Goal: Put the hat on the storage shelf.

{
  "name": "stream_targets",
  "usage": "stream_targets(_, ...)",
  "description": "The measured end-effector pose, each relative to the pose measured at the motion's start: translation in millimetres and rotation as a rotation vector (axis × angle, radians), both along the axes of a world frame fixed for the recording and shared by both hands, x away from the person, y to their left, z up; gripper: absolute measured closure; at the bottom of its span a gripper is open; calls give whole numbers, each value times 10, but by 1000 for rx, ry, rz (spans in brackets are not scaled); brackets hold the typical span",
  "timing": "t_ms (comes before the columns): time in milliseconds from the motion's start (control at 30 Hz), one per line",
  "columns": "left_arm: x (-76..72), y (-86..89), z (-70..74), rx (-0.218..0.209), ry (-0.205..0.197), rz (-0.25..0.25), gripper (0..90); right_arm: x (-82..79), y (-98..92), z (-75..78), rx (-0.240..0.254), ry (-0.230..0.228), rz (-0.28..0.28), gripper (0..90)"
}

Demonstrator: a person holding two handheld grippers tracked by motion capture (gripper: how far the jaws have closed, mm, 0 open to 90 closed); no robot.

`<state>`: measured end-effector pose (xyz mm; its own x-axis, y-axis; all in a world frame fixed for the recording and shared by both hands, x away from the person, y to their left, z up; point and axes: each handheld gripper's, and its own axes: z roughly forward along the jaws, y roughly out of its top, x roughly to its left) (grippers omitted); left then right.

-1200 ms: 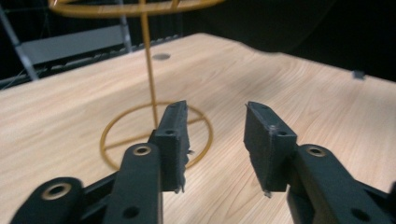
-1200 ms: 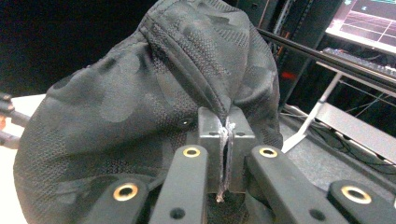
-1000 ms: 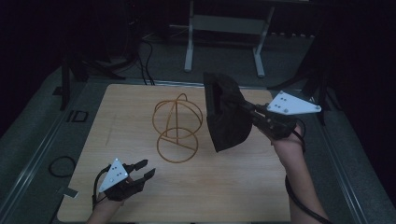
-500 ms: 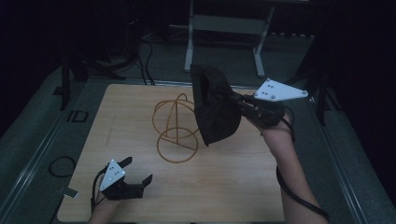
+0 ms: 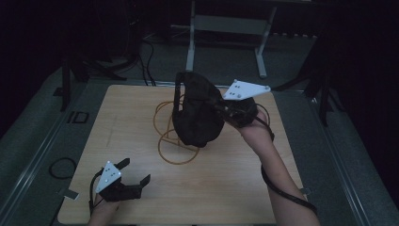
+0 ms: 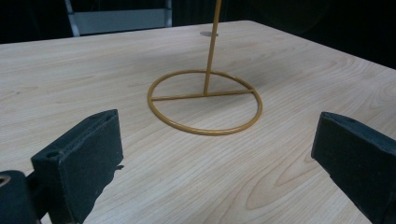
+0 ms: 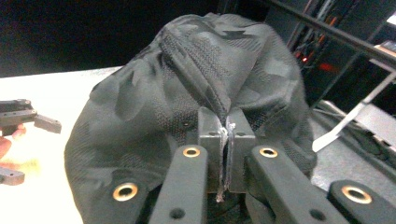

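Dark camouflage cap (image 5: 197, 113), pinched at its edge by the right gripper (image 5: 225, 109), hangs above and partly over the upright gold wire stand (image 5: 176, 141) at table centre. Left gripper (image 5: 134, 176) rests near the table's front edge, jaws wide, empty.

I see a grey metal frame (image 5: 226, 26) on the floor beyond the wooden table (image 5: 141, 202); black cables (image 5: 145, 59) lie far left.

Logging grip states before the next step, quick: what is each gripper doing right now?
Left gripper: open, holding nothing, low over the table.
Right gripper: shut on the black cap, held up in front of the gold wire stand.
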<state>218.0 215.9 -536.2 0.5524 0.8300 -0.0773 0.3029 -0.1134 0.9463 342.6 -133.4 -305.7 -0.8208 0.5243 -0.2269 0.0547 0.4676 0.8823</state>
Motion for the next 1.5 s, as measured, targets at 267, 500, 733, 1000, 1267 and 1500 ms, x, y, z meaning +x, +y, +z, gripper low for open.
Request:
stream_targets(267,-1,15,-9,-2,2,-3,26,73,136,-115,-12,31,21,877)
stream_targets(500,0,20,-27,-5,9,-5,26,145,232,-189,-5,70,32,876)
stream_targets(733,-1,19,-31,-11,9,-10,27,207,371,-287,-32,91,35,874)
stream_targets(1000,-4,-1,-44,-11,13,-23,27,252,518,-339,-27,113,37,850)
stream_targets(1267,-5,-16,-56,-1,19,-32,27,285,586,-351,5,132,47,714)
stream_targets(1500,-13,-33,-54,-4,17,-40,27,261,662,-343,-3,122,49,635)
